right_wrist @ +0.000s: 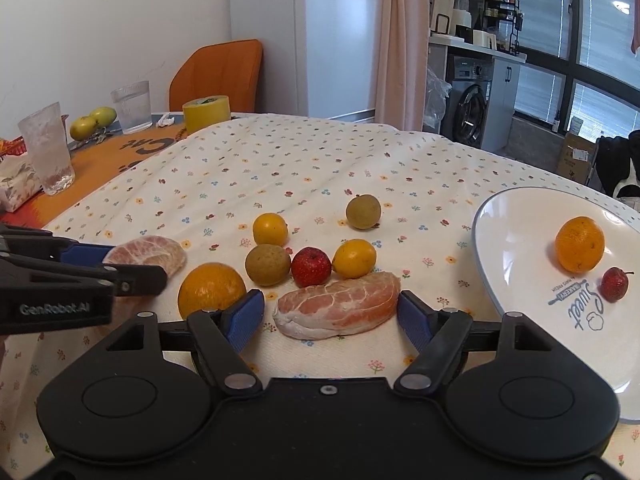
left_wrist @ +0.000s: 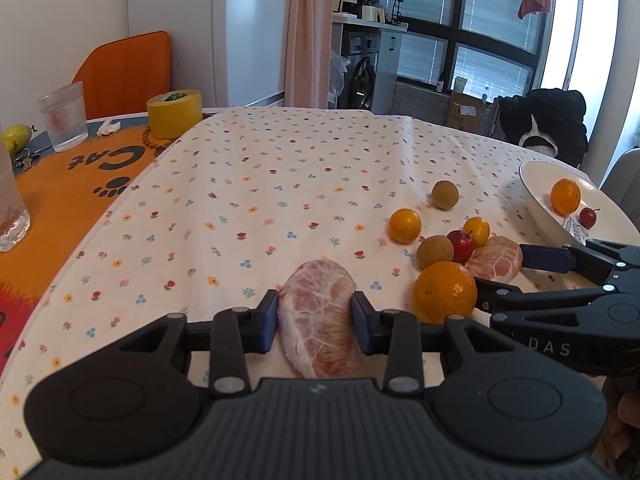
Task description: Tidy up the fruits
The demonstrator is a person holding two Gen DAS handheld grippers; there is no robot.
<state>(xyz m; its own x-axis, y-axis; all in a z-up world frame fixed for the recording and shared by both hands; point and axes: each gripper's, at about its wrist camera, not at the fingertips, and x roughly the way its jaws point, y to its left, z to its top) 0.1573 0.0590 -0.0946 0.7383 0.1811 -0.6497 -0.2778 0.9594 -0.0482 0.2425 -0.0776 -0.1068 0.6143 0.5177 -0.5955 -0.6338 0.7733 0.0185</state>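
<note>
On the flowered tablecloth (right_wrist: pixel 304 152), most of the fruit is still loose beside the white plate (right_wrist: pixel 516 216), so the sorting looks early on. In the plate: one orange (right_wrist: pixel 579 244) and one small red fruit (right_wrist: pixel 615 283), nothing else (roughly 2 pcs done, by my count).

Left of the plate, still waiting:
- a peeled pomelo piece (right_wrist: pixel 338 305), nearest the plate rim, lying flat btw the fingers of the right gripper (right_wrist: pixel 331 316). The blue pads stand apart w/ a gap each side, not yet touching the fruit.
- a second peeled pomelo piece (left_wrist: pixel 318 320), farthest from the plate. The left gripper (left_wrist: pixel 315 322) has its pads right against both sides of it, so it looks clamped on, though the piece seems to rest on the cloth, not lifted.
- a big orange (right_wrist: pixel 211 290) btw the two pomelo pieces.
- a row just behind the near pomelo piece: brownish round fruit (right_wrist: pixel 267 265), red fruit (right_wrist: pixel 311 266), yellow fruit (right_wrist: pixel 354 258).
- further back from the plate's left edge, another yellow fruit (right_wrist: pixel 270 229) and another brownish one (right_wrist: pixel 363 211).

So approx. eight pcs left vs two placed. Judging by the setup, both pomelo pieces are next in line for the plate, the right one needing the fingers to close first. Soft peeled flesh, so a hard squeeze could bruise or tear it.

Yellow tape roll (right_wrist: pixel 206 113) and glasses sit at the far end, well away from the plate; not part of the job.
</note>
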